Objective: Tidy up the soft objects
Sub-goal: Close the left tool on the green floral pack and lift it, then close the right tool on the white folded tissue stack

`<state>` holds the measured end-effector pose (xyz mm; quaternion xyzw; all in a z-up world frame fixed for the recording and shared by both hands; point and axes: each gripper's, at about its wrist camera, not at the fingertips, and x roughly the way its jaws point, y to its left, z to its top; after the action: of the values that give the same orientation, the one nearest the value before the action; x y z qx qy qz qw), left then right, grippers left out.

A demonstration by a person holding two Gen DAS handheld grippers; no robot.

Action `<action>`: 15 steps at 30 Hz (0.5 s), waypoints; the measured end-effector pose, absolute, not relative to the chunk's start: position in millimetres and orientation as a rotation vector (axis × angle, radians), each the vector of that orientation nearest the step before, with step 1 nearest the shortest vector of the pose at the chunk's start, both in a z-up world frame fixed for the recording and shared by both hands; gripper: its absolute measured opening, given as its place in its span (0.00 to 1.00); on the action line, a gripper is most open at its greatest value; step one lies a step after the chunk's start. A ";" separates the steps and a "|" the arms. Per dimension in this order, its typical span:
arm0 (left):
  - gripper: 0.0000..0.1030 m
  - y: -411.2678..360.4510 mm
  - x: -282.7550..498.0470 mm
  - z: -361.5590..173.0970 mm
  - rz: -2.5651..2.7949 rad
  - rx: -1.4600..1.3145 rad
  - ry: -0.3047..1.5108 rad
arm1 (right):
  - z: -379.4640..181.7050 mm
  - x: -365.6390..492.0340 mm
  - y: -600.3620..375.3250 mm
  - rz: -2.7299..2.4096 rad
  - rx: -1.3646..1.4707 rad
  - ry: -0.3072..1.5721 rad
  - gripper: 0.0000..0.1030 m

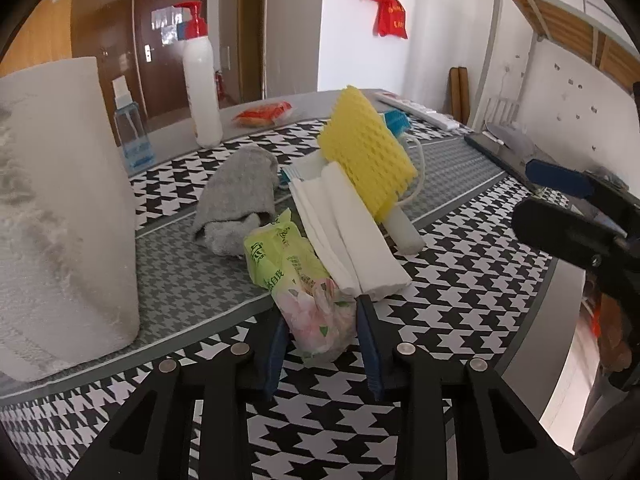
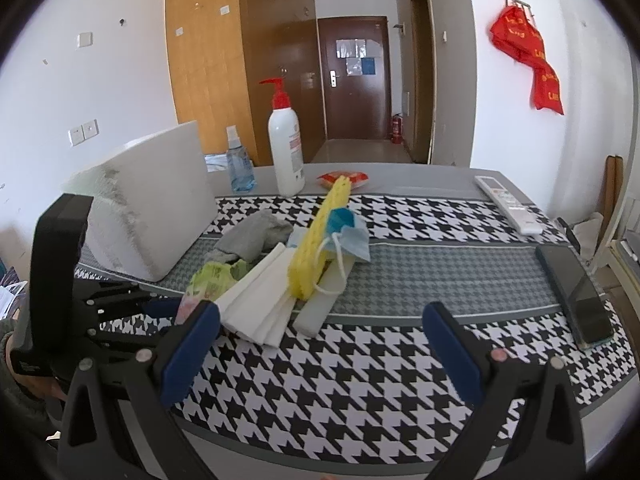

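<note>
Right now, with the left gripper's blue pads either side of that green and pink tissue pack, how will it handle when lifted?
The tissue pack looks crumpled and partly empty, so it will probably squash and sag. Its glossy wrapper may slip between the left gripper pads. It seems light, but touches the folded white paper, which might shift.

Two bottles (image 2: pixel 285 148) (image 2: pixel 240 168), one sock (image 2: pixel 256 236), one mask (image 2: pixel 352 236).
</note>
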<state>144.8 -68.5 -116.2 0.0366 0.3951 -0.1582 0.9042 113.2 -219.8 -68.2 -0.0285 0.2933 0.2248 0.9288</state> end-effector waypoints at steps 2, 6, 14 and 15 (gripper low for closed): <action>0.34 -66.8 140.8 -114.4 -0.325 0.076 0.808 | -68.4 113.5 -216.8 0.470 -0.059 0.604 0.99; 0.34 -63.4 130.5 -108.7 -0.325 0.084 0.779 | -70.0 115.0 -209.5 0.490 -0.062 0.617 0.99; 0.34 -47.6 108.8 -98.6 -0.294 0.089 0.719 | -75.7 118.9 -191.4 0.533 -0.076 0.647 0.99; 0.34 -45.4 105.8 -96.9 -0.291 0.089 0.708 | -77.1 119.8 -188.7 0.540 -0.079 0.653 0.99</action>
<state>105.8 -45.4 -96.9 0.0432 0.3452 -0.1420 0.9267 119.8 -188.7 -77.1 -0.0384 0.3169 0.2619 0.9108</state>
